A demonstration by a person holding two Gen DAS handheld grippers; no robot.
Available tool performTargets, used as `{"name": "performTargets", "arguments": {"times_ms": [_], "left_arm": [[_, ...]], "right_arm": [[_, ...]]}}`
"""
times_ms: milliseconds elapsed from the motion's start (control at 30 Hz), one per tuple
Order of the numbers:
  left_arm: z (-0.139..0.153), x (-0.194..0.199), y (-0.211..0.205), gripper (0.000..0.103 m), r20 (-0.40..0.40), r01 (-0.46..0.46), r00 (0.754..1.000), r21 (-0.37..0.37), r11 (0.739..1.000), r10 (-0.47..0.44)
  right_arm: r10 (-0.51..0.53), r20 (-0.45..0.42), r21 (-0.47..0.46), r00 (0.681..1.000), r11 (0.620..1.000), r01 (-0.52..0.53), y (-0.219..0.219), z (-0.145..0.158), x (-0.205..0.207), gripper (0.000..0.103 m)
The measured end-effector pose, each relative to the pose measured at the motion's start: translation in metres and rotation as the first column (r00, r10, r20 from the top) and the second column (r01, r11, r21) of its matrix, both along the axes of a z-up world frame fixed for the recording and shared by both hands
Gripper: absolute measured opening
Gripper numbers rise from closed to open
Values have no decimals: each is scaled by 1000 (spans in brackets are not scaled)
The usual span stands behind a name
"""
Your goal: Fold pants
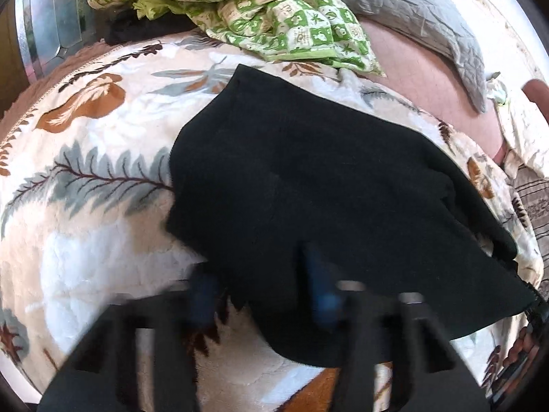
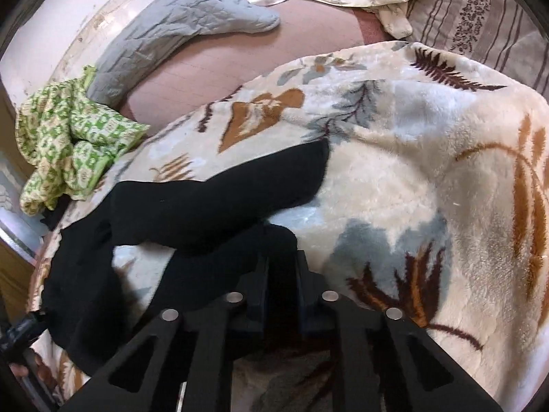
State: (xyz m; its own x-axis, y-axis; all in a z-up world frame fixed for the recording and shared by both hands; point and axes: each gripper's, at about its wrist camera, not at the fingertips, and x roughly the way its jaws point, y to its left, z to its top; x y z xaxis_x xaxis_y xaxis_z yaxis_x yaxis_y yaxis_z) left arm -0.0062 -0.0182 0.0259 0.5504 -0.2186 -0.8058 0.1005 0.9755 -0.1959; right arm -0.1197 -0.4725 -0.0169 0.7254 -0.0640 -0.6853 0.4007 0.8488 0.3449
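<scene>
Both grippers clamped on black pants on a leaf-print blanket.

Left gripper (image 1: pixel 264 285): blurred blue fingers (image 1: pixel 322 285) narrowed, near hem of the pants (image 1: pixel 308 171) pinched between them; cloth spreads away over the fleece blanket (image 1: pixel 85 178). Right gripper (image 2: pixel 281 267): fingers nearly together, black pant-leg end (image 2: pixel 236 254) caught between them; second leg (image 2: pixel 219 199) lies just beyond, both running left. Farther off: green patterned cloth (image 1: pixel 274 10) crumpled at the blanket edge, grey quilted pillow (image 2: pixel 178 31) on a pink sheet (image 2: pixel 212 68), striped pillow (image 2: pixel 497 27) far right.
</scene>
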Motion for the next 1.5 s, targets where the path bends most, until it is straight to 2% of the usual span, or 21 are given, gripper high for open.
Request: {"name": "performTargets", "arguments": {"times_ms": [67, 233, 400, 633, 833, 900, 967, 1033, 1067, 1100, 1133, 1200, 1300, 1500], "left_arm": [[3, -1, 1, 19, 3, 11, 1000, -37, 999, -11], [9, -9, 2, 16, 26, 35, 999, -27, 999, -35], [11, -15, 10, 15, 14, 39, 999, -76, 996, -38], [18, -34, 16, 14, 22, 77, 997, -80, 994, -75], [21, -40, 34, 14, 3, 62, 998, -116, 991, -62], [18, -38, 39, 14, -23, 49, 998, -101, 994, -51], [12, -36, 42, 14, -59, 45, 997, -103, 994, -51], [13, -39, 42, 14, -51, 58, 997, -83, 995, -63], [15, -40, 40, 14, -42, 66, 997, -70, 995, -69], [15, -42, 39, 15, -33, 72, 997, -53, 996, -74], [16, -43, 37, 16, -23, 75, 997, -29, 997, -76], [19, -44, 37, 21, -9, 69, 998, -10, 998, -69], [26, -45, 46, 28, 9, 41, 999, -41, 998, -40], [30, -46, 63, 31, 33, -10, 999, -53, 999, 12]], "right_arm": [[0, 24, -29, 1000, 1000, 1, 2, 11, -10, 11], [-63, 119, -43, 991, 997, 68, -10, 41, -60, 11], [-115, 122, -62, 986, 990, 123, -23, 51, -96, 11], [-111, 8, -42, 994, 993, 112, -26, 27, -119, 11], [-95, -3, -46, 995, 994, 95, -20, 27, -133, 10], [-98, -62, -56, 993, 994, 95, -19, 18, -129, 10], [-112, -167, -75, 980, 992, 100, -22, 1, -122, 11], [-136, -152, -41, 979, 991, 131, -28, 0, -127, 16], [-158, -148, -49, 976, 987, 153, -29, 3, -130, 21], [-191, -131, -75, 973, 980, 183, -31, 9, -134, 31], [-207, -104, -84, 973, 977, 198, -31, 15, -138, 33], [-183, -34, -49, 982, 982, 181, -30, 25, -141, 33], [-92, 22, -37, 995, 995, 93, -14, 34, -127, 33], [92, 8, -45, 996, 995, -91, 29, 27, -91, 36]]}}
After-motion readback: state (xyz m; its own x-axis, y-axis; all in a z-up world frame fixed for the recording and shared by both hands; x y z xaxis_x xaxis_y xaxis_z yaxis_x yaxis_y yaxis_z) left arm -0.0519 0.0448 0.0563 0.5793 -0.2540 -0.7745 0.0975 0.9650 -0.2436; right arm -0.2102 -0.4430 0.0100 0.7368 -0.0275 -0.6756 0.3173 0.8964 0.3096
